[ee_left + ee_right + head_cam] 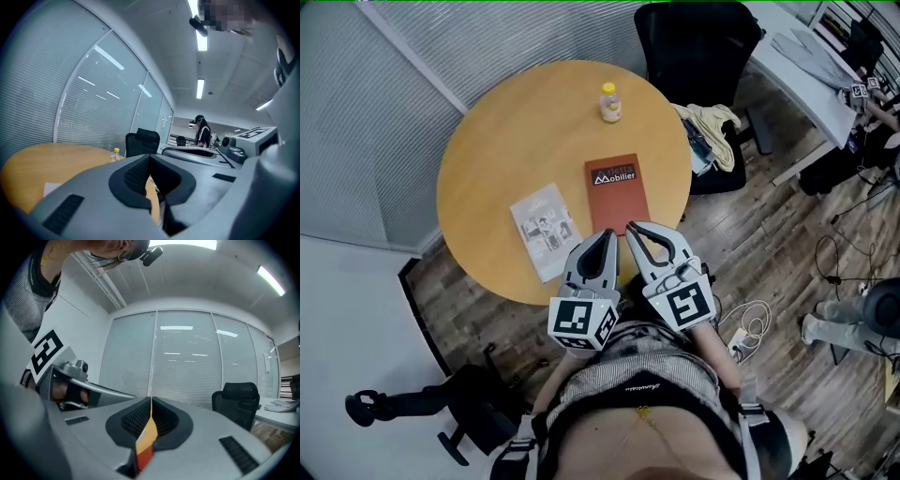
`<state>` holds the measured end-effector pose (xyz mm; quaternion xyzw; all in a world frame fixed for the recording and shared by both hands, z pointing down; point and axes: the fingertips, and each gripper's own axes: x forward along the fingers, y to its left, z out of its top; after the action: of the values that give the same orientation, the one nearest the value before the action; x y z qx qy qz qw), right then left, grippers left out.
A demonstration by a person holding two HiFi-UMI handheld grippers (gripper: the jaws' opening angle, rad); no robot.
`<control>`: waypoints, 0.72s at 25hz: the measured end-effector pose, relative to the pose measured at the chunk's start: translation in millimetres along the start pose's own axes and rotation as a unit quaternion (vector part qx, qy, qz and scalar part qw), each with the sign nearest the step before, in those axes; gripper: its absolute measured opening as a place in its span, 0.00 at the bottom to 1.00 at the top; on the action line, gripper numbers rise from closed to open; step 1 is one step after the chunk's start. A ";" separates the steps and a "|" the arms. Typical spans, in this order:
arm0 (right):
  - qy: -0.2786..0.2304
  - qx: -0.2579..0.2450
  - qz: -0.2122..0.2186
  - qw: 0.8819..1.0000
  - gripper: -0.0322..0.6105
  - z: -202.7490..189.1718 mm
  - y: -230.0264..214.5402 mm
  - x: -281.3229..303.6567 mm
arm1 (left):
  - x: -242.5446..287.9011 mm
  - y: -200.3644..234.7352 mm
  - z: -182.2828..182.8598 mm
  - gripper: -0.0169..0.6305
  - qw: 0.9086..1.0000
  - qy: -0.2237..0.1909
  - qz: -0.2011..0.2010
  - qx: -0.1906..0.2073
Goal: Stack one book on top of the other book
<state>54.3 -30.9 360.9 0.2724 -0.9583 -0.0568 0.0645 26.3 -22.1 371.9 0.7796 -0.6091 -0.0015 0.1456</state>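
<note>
Hovering closed and empty near the red book [614, 199]: left tool [608, 235], right tool [634, 229].

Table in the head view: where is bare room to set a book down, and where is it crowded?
Bare: the wide left part of the table, between the white booklet and the far rim, left of the bottle; also a strip right of the red book. Crowded: the near edge, where both books lie near the left tool and right tool.

The left hand-held gripper [607, 236] and right hand-held gripper [635, 229] point forward side by side, both with jaws closed.
</note>
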 end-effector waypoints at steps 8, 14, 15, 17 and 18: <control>0.000 0.006 0.012 1.000 0.09 -5.6 -33.0 20.8 | 39.7 6.9 6.1 0.06 1.000 0.005 0.008 0.002; 0.001 0.009 0.023 1.000 0.09 -8.2 -51.3 31.6 | 59.7 10.3 9.7 0.06 1.000 0.008 0.016 0.003; 0.000 0.010 0.026 1.000 0.09 -8.1 -53.3 33.5 | 62.1 11.0 10.6 0.06 1.000 0.008 0.019 0.002; -0.002 0.010 0.033 0.999 0.09 -8.8 -57.2 37.5 | 67.2 13.1 12.2 0.06 1.000 0.007 0.025 0.002; -0.002 0.010 0.037 0.999 0.09 -9.8 -59.3 39.5 | 70.0 14.3 12.3 0.06 1.000 0.007 0.028 0.002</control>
<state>53.0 -102.6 365.6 0.2373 -0.9684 -0.0451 0.0614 28.6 -94.5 375.7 0.7624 -0.6298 0.0088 0.1482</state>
